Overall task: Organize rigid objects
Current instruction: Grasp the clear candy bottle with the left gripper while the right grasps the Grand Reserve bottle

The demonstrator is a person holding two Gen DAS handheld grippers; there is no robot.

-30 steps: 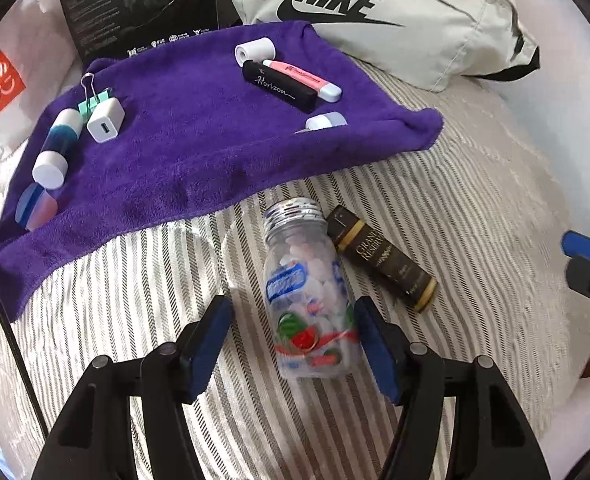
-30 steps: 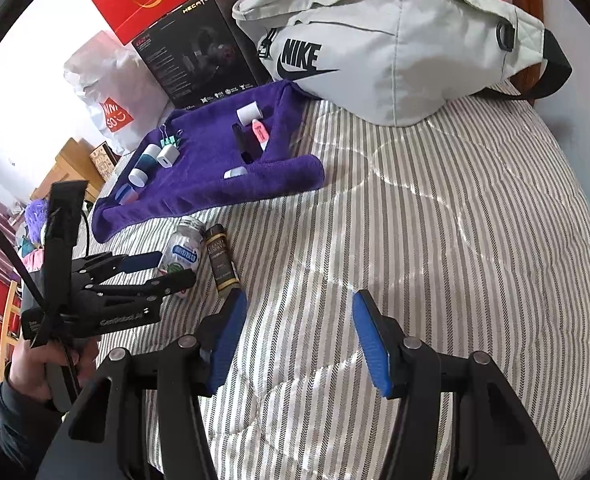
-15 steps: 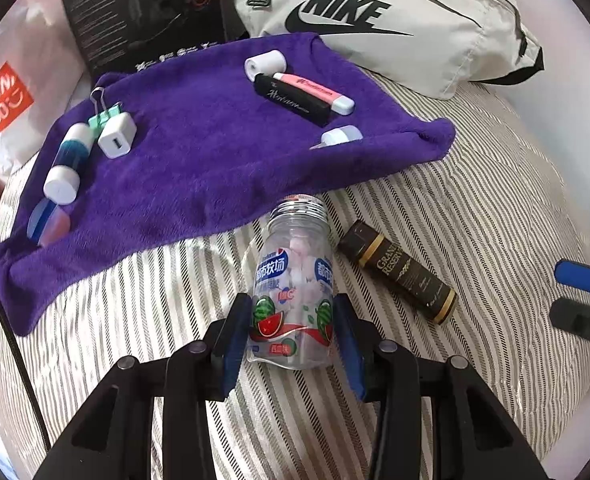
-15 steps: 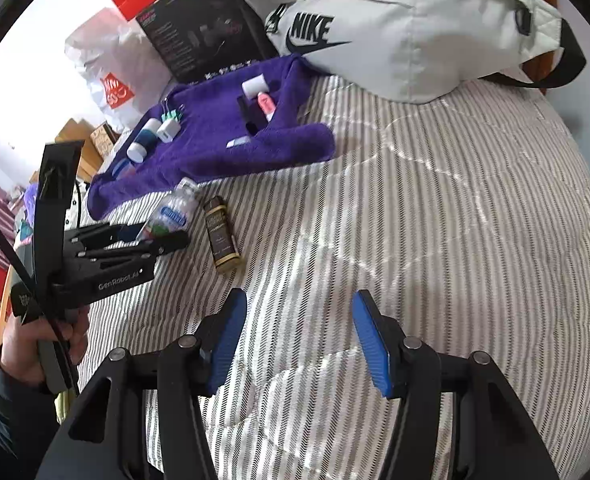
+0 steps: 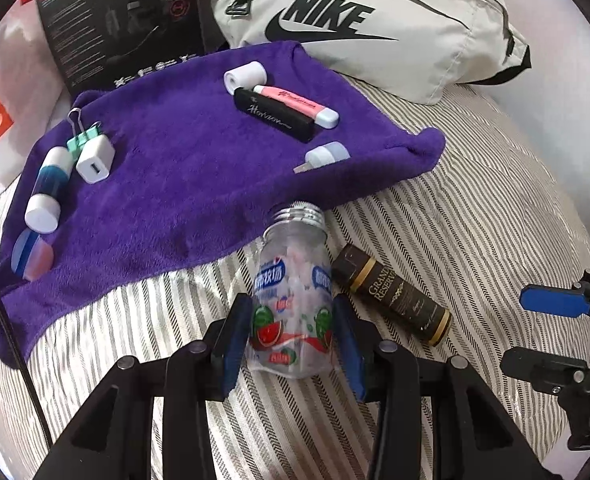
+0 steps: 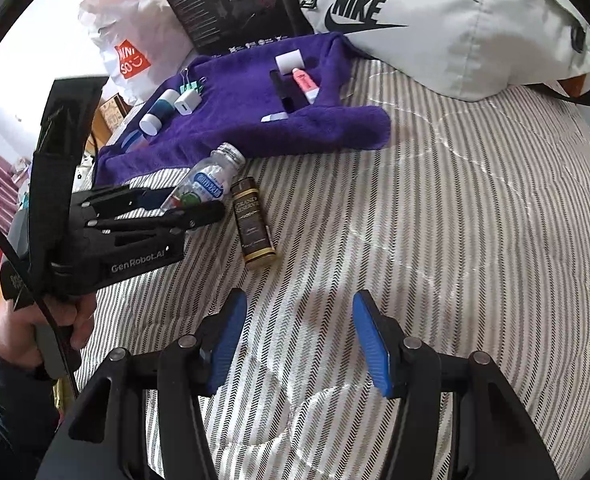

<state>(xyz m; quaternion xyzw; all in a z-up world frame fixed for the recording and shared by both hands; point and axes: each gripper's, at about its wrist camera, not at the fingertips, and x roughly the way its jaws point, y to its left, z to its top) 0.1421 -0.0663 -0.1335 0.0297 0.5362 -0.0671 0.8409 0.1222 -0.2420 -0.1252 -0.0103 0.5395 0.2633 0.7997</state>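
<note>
A clear candy bottle (image 5: 293,288) with a silver cap lies on the striped bed, its cap toward the purple towel (image 5: 183,184). My left gripper (image 5: 293,338) is shut on the bottle's base, both blue pads pressing its sides; the right wrist view shows the same grip on the candy bottle (image 6: 207,184). A dark brown bottle (image 5: 391,300) with gold bands lies just right of it, also visible as the brown bottle (image 6: 253,222). My right gripper (image 6: 301,340) stands open over bare bedding, nothing between its fingers, a little below and right of the brown bottle.
On the towel lie a white roll (image 5: 245,76), a pink highlighter (image 5: 297,104), a black case (image 5: 273,120), a white charger (image 5: 95,160), a green binder clip (image 5: 83,140) and a blue-white tube (image 5: 49,190). A Nike bag (image 5: 375,28) and black box (image 5: 123,12) stand behind.
My left gripper's jaws closed from wide apart onto the candy bottle, whose cap end tipped toward the towel. My right gripper moved left and lower, nearer the brown bottle.
</note>
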